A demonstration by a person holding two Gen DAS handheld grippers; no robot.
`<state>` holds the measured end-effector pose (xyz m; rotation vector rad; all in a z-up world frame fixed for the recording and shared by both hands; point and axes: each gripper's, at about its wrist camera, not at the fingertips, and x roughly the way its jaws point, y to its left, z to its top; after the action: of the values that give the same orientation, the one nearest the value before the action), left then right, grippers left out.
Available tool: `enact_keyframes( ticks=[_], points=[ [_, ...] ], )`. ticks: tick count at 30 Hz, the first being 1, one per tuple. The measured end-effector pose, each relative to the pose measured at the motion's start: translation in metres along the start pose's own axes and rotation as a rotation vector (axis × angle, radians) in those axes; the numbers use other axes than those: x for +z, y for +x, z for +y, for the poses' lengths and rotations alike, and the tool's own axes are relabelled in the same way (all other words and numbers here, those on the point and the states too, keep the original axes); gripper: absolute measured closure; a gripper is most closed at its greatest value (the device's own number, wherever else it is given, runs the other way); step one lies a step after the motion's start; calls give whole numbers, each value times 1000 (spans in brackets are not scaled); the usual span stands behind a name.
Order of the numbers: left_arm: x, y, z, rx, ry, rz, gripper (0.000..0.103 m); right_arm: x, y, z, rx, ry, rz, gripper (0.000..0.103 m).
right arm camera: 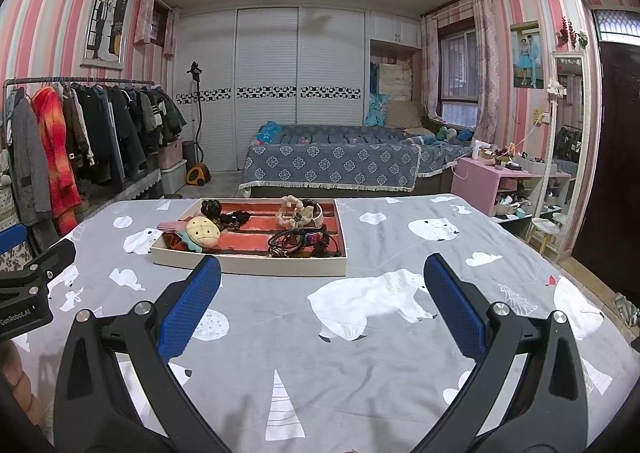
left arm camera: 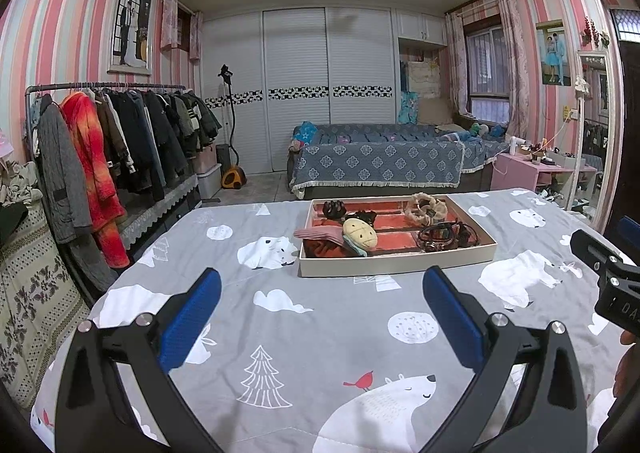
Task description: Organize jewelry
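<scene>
Waiting Over the Bed, Both Grippers Empty

Spreading wide, the polar-bear bedspread [left arm camera: 320, 317] leaves bare room on every side of the divided tray [right arm camera: 248, 265], set mid-bed, probably for easy reach. Scrunchies [right arm camera: 298, 211] and dark hair ties [right arm camera: 298, 241] sit inside. Left gripper [left arm camera: 322, 293] and right gripper [right arm camera: 322, 289] hover short of it, jaws apart.

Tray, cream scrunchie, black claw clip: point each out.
tray [left arm camera: 396, 261]: left wrist view, near white wall.
cream scrunchie [left arm camera: 414, 209]: left wrist view, left of its fluffy ring.
black claw clip [right arm camera: 211, 207]: right wrist view, clip body.
</scene>
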<state>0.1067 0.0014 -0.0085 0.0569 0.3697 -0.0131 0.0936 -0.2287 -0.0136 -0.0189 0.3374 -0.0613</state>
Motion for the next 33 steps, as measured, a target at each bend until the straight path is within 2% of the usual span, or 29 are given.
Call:
enact_keyframes(
  ticks=[33],
  points=[
    [1, -1, -1, -2, 4, 0, 4, -3, 1, -5, -6, 6, 0, 4]
  ],
)
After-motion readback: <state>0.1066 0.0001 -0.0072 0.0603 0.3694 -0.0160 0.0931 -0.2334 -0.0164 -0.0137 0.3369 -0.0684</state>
